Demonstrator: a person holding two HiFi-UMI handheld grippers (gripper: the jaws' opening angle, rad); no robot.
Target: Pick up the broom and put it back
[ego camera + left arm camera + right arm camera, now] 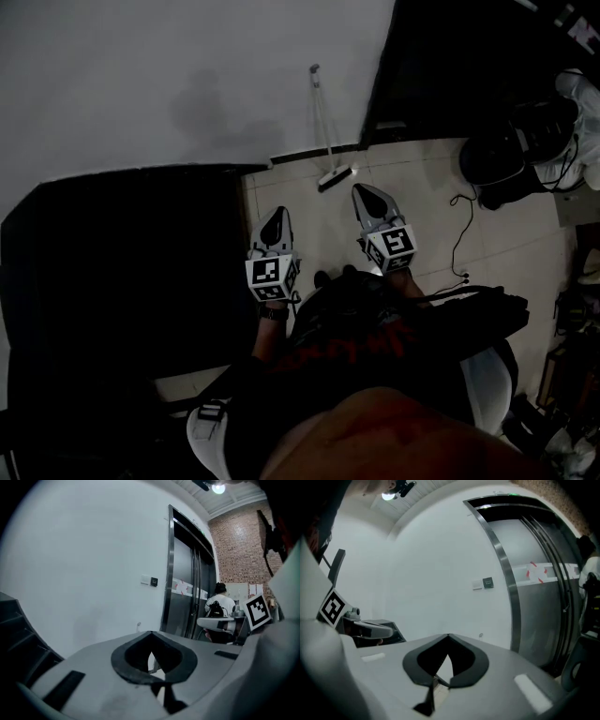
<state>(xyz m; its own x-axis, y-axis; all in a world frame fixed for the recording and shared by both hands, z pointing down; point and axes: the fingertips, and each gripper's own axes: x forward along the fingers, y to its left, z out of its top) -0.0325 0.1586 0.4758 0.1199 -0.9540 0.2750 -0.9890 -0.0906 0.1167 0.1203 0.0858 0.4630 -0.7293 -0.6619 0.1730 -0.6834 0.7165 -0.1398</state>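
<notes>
Broom [335, 176] leans on the wall [169, 84], brush end on the floor, handle running up. It's straight ahead, btwn both grippers. Right gripper [367, 195] looks a bit nearer imo. It and the left gripper [277, 217] are both pinched closed w/ nothing in them.

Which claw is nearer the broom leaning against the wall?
Right. In the head view, the right claw is just right of the broom, near its head and apart from it. The left claw is farther off, down to its left.

Grey left gripper [278, 213], right gripper [361, 191], black-and-white marker cubes [272, 277], dark top [356, 330]
</notes>
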